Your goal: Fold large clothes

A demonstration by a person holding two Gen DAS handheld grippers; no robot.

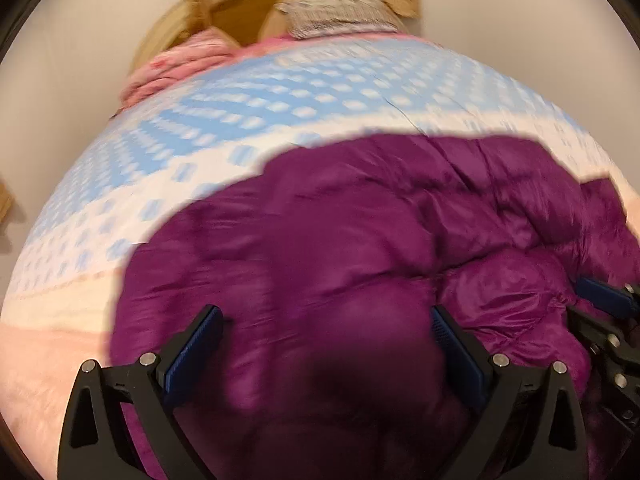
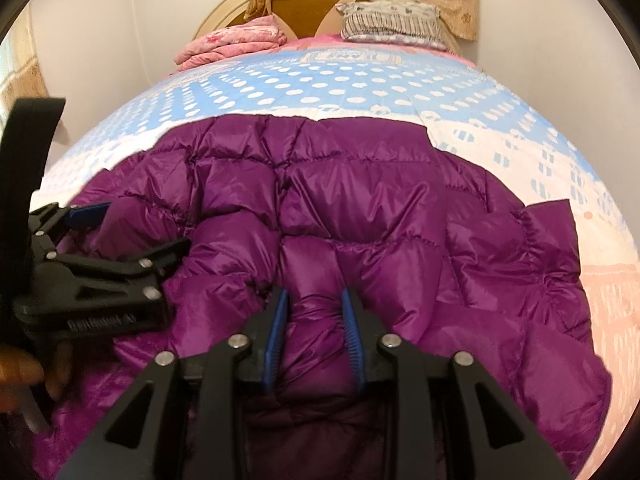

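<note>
Spotted blue bedspread (image 2: 340, 92) is bearing a puffy purple jacket (image 2: 360, 216), probably light, soft and slippery, best pinched at a seam or hem; right gripper (image 2: 314, 312) is straddling a fold without clamping, left gripper (image 1: 328, 340) gaping above the jacket.

The left gripper (image 1: 328, 320) fingers gape wide, while the right gripper (image 2: 314, 300) fingers stand narrowly parted, both angled down.
</note>
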